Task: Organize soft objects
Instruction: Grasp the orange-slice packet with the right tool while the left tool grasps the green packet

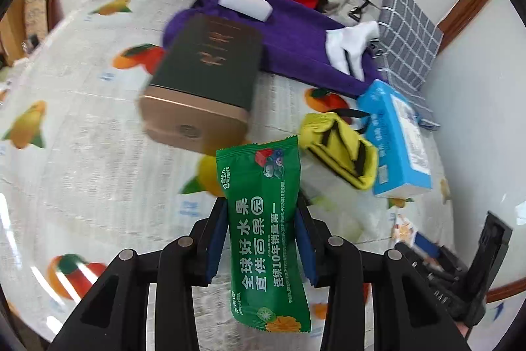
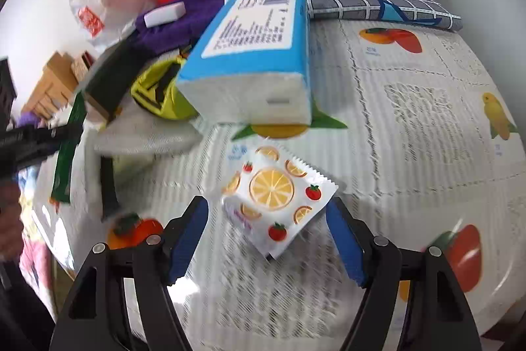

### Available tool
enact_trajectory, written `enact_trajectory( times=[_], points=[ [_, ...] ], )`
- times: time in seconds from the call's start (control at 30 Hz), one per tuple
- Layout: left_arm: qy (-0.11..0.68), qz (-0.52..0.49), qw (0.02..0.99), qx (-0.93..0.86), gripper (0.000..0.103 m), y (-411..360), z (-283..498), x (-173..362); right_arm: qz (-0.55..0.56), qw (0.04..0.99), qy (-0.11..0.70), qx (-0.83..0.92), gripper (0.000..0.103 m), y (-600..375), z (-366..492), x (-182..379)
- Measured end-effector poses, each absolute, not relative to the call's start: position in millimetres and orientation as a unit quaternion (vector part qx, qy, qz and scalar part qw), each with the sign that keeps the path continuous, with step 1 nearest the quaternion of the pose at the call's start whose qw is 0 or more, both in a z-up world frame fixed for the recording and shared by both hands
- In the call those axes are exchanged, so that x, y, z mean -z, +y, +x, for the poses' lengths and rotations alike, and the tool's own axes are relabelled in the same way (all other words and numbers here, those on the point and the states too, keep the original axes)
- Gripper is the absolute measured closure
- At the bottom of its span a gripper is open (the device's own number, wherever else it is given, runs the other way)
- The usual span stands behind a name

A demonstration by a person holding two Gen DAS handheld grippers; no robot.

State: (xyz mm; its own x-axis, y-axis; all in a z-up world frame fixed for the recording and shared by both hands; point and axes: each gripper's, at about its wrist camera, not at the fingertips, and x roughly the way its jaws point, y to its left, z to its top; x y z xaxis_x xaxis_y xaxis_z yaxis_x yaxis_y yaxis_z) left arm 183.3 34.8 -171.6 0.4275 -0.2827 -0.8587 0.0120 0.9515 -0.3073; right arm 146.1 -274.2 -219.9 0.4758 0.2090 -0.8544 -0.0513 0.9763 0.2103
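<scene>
My left tongs (image 1: 261, 239) are closed on a green wipes packet (image 1: 263, 229), pinching it across its narrow middle so both crimped ends stay free; I judge that is the steadiest hold on a limp packet. Its long axis runs along my fingers, the far end pointing toward the dark tin (image 1: 203, 81) and leaning slightly right, the near end hanging down toward the camera. It is lifted clear of the fruit-print bedspread (image 1: 82, 107). My right tongs (image 2: 268, 236) stand wide open, holding nothing, the blue pads either side of a small square sachet printed with oranges and strawberries (image 2: 276, 196); I cannot tell whether the pads touch it. The sachet lies flat on the bedspread, turned like a diamond, one corner pointing away toward the blue tissue pack (image 2: 253, 55), which lies just beyond it. Beside that pack sits a yellow-and-black sock (image 1: 338, 147), with a purple towel (image 1: 296, 48) farther back, so the soft things seem to be gathering at that end.
</scene>
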Motion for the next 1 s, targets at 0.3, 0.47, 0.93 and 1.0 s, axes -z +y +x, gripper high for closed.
enact_trajectory(
  times=[0.3,0.47,0.93,1.0],
  points=[
    [0.561,-0.066,0.825,0.008,0.066,59.9,176.4,198.0,-0.010,0.870,0.491,-0.044,0.027,-242.2,150.9,226.8],
    [0.560,0.001,0.828,-0.016,0.037,52.1,170.0,205.6,-0.009,0.876,0.482,-0.031,0.029,-240.8,154.3,226.9],
    [0.539,0.003,0.842,0.013,0.078,52.4,149.6,203.5,-0.016,0.885,0.465,-0.037,0.050,-239.4,141.8,225.0],
    [0.540,-0.010,0.842,0.021,0.080,53.2,149.9,201.6,-0.013,0.884,0.466,-0.042,0.065,-239.2,136.7,224.4]
  ],
)
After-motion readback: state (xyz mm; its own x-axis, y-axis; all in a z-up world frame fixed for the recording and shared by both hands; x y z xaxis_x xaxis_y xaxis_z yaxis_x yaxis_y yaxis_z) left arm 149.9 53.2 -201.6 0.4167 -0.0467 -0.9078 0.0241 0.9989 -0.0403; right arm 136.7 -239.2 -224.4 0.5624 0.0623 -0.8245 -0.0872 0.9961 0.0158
